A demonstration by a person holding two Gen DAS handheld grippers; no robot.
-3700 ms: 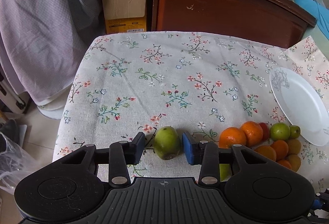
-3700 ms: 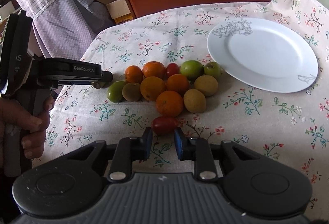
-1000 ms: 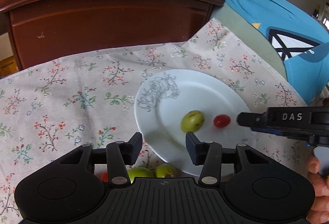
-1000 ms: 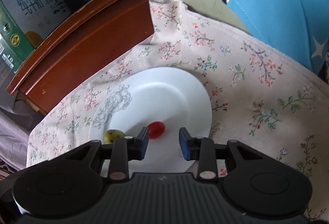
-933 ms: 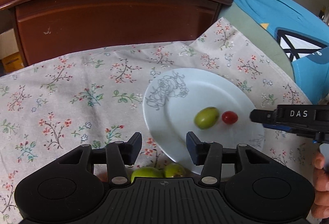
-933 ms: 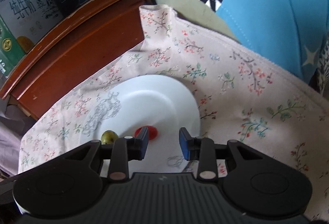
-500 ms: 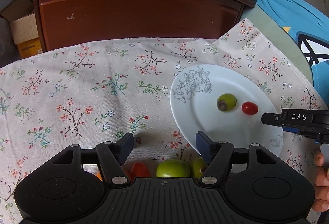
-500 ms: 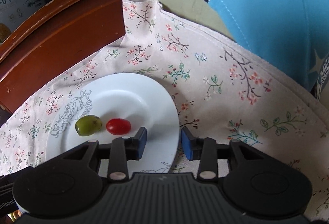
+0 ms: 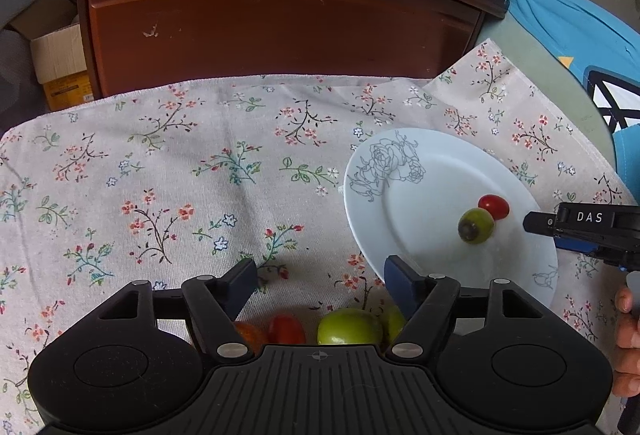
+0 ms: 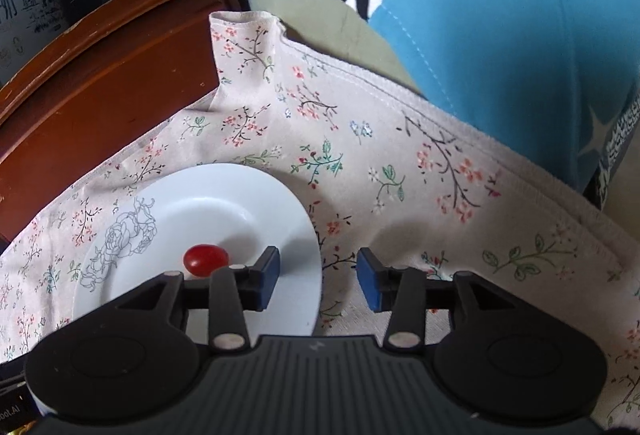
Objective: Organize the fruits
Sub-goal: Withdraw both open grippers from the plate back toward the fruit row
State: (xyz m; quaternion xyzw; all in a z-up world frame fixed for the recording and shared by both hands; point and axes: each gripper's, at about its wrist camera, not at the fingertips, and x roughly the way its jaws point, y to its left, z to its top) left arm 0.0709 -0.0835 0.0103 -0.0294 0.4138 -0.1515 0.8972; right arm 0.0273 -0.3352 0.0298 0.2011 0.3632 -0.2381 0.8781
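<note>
We log 2 fruits on the white plate: red tomato touching green fruit. Left gripper and right gripper gape empty. Remaining fruits wait beside the plate's near rim; most work remains.

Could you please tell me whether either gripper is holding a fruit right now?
Neither: the left gripper and right gripper are both open and empty.

Your left gripper hangs with its jaws spread wide and empty above the floral tablecloth. Right of it, the white plate carries a green fruit touching a red tomato. Your right gripper reaches in from the right edge.
</note>
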